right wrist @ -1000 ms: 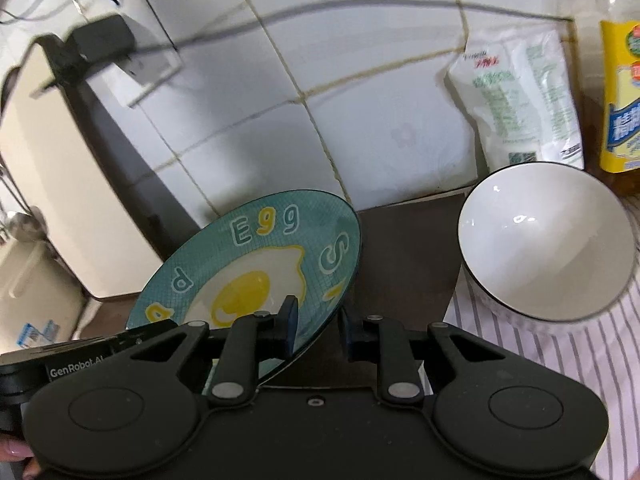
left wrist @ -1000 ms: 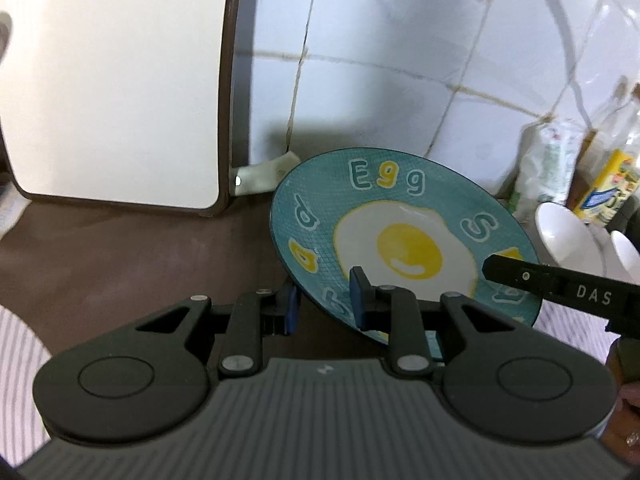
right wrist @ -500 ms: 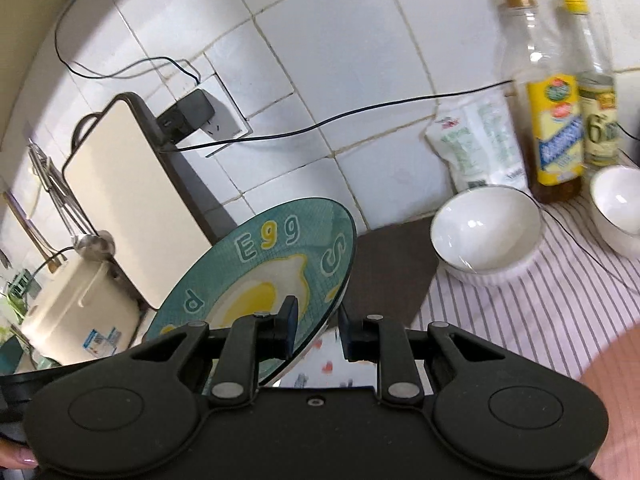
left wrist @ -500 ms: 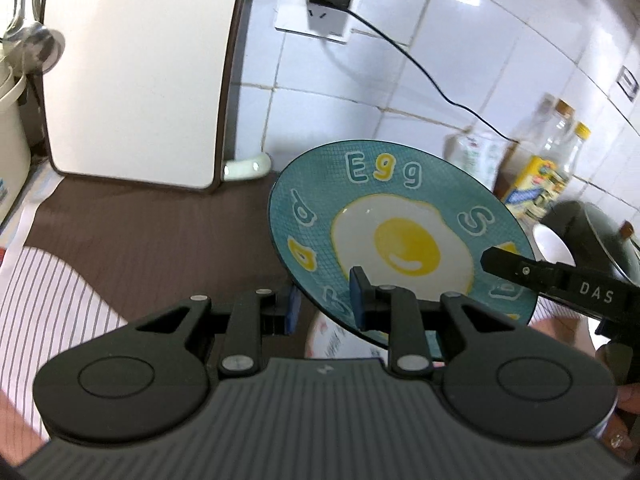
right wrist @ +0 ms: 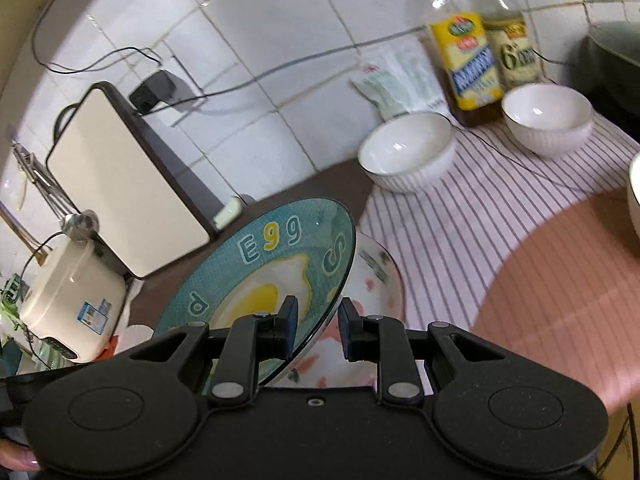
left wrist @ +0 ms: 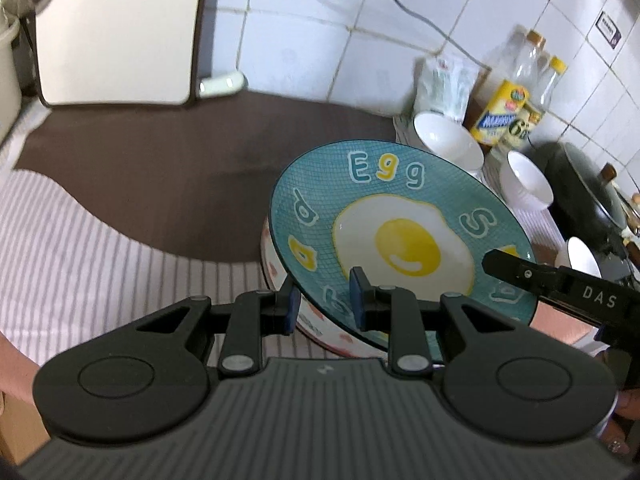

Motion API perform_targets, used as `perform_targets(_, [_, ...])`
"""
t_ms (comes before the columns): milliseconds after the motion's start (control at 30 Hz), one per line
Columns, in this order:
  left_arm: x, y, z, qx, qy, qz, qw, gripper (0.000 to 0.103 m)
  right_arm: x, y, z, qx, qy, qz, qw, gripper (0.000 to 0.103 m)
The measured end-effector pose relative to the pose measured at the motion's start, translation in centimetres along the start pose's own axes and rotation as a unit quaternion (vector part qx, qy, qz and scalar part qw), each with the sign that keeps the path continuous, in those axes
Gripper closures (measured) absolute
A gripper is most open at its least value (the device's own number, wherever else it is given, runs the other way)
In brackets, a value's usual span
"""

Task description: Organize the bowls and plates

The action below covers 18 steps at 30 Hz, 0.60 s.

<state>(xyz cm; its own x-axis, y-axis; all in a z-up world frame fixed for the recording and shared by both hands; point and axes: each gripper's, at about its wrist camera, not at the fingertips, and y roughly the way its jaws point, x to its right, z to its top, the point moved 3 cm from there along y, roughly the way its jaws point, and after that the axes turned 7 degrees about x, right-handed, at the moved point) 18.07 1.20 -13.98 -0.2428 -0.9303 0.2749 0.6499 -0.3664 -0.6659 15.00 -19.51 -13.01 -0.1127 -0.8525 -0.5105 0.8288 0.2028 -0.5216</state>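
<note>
A teal plate point(left wrist: 400, 224) with a fried-egg picture and the word "Egg" hangs tilted over the counter, held by both grippers. My left gripper point(left wrist: 325, 304) is shut on its near rim. My right gripper point(right wrist: 317, 320) is shut on the opposite rim of the plate point(right wrist: 260, 276); one of its fingers point(left wrist: 504, 266) shows in the left wrist view. Right under the plate sits a white bowl with pink flowers point(left wrist: 280, 300), also visible as the flowered bowl point(right wrist: 376, 280); whether they touch I cannot tell. Plain white bowls point(right wrist: 408, 156) point(right wrist: 548, 116) stand further back on the striped cloth point(right wrist: 480, 216).
A white appliance point(left wrist: 116, 32) leans against the tiled wall at the back left, a rice cooker point(right wrist: 72, 300) beside it. Oil bottles point(right wrist: 464, 60) and a bag stand behind the bowls. A dark lidded pan point(left wrist: 584, 192) sits far right. A pink mat point(right wrist: 560, 272) lies near right.
Both grippers have drawn back from the wall with the plate held between them, slightly higher. The flowered bowl has come into view beneath the plate, and more bowls and bottles show.
</note>
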Motion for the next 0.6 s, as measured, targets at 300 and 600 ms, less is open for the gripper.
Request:
perform_targets(300, [0.4, 1.9, -0.7, -0.03, 0.003, 0.005, 0.9995, 0.079, 1.6, 1.0, -1.1, -0.027, 0.007, -0.017, 0.999, 0.077])
perform_targets(600, [0.2, 2.7, -0.7, -0.044, 0.001, 0.009, 0.999, 0.079, 1.9, 1.4, -1.6, -0.047, 0.011, -0.028, 0.998, 0.076])
